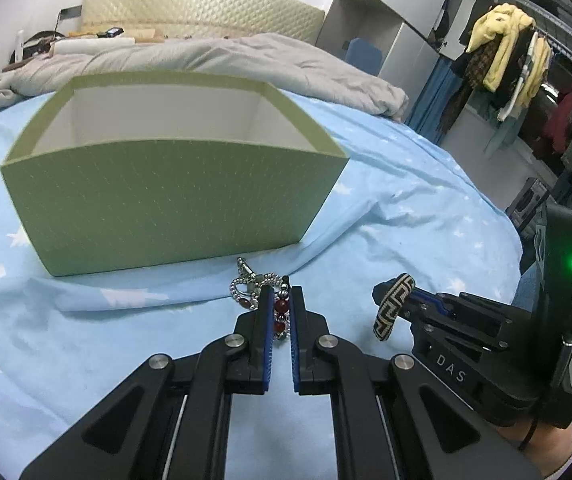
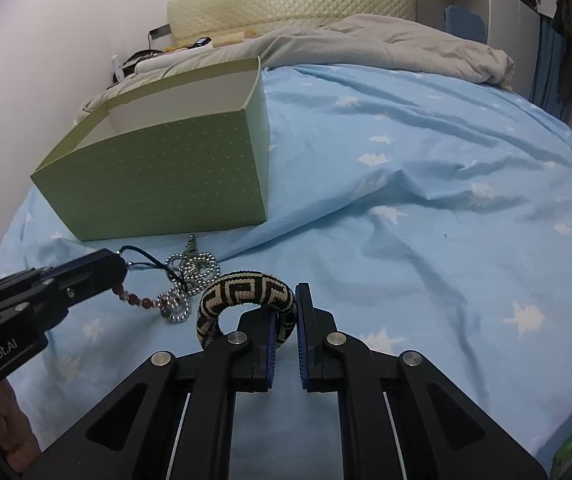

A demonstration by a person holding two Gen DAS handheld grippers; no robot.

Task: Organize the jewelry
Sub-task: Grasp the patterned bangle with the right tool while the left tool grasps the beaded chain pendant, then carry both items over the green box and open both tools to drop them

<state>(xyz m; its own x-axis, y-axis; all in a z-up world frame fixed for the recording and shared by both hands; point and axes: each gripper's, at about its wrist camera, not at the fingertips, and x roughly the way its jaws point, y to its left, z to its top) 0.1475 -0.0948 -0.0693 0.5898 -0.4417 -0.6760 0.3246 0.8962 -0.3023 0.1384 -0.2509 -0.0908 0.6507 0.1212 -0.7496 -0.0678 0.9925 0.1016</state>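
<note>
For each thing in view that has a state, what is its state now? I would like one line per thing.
Green box: open, no lid, standing upright on the bed sheet; its floor is hidden.
Red bead bracelet: clamped in the left tongs.
Woven patterned bangle: clamped in the right tongs.
Silver ball chain: lying loose in a heap on the sheet, in front of the box.
Grey duvet: crumpled behind the box.
</note>
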